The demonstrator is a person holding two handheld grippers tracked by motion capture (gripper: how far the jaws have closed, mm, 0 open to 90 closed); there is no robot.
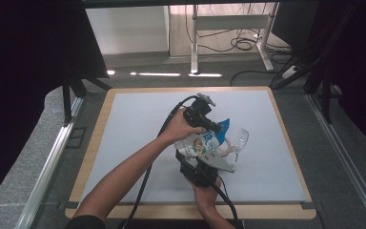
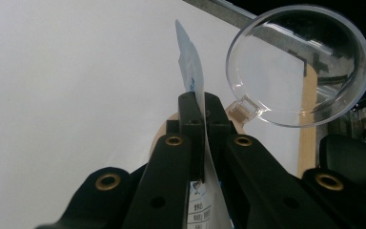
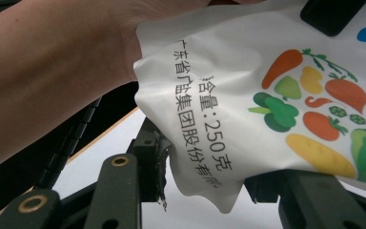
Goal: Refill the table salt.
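Observation:
A white pouch [image 1: 201, 143] printed with vegetables and a blue top edge hangs over the middle of the table between both grippers. My left gripper [image 1: 218, 128] comes in from above and is shut on the pouch's thin top edge [image 2: 190, 71]. My right gripper [image 1: 201, 161] comes up from the near side, and its jaws [image 3: 209, 167] are closed on the pouch's lower corner [image 3: 219, 143]. Just right of the pouch stands a small tan-rimmed container [image 1: 225, 149] with a clear round hinged lid [image 2: 298, 64] flipped open.
A pale grey mat [image 1: 138, 143] covers the wooden table [image 1: 95, 143]. Black curtains hang at left and right. A metal rail [image 1: 52, 162] runs along the left side, and desk legs and cables [image 1: 238, 43] lie on the floor beyond the far edge.

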